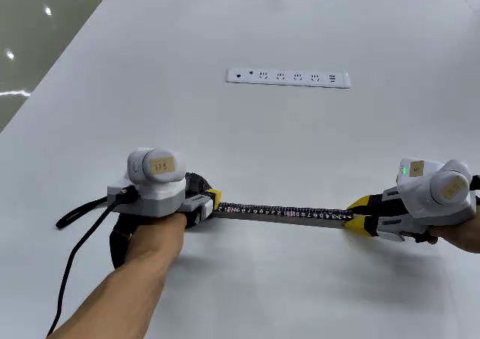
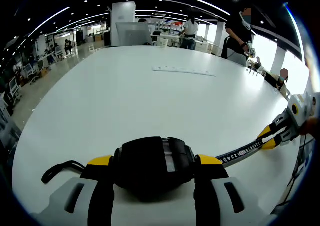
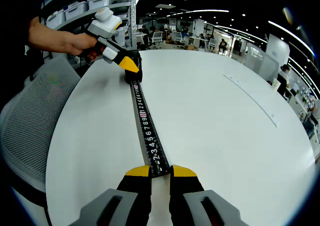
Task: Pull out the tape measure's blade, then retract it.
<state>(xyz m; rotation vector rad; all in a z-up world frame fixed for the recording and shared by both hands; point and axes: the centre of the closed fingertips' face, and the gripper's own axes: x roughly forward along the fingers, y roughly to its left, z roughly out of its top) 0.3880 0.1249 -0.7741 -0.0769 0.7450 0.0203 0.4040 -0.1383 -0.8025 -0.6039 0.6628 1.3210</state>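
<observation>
The left gripper (image 2: 154,161) is clamped on the black case (image 2: 152,168) of the tape measure (image 1: 196,195), its yellow-tipped jaws pressing on either side of the case. The case rests on the white counter (image 1: 225,144), nearer the counter's left edge than its right. A black strap (image 2: 60,168) loops out from the case and lies flat on the counter beside it. A hand (image 1: 154,234) grips the left gripper's handle from below.

The blade (image 1: 281,213) is drawn out of the case and runs in a straight line across the counter to the right gripper (image 3: 160,171). That gripper's jaws are pinched on the blade's free end, with the low numbers of the scale just in front of the yellow tips. The blade lies low over the counter, markings facing up.

A white power strip (image 1: 288,77) lies flat farther toward the far edge, well apart from the tape and roughly parallel to the blade.
</observation>
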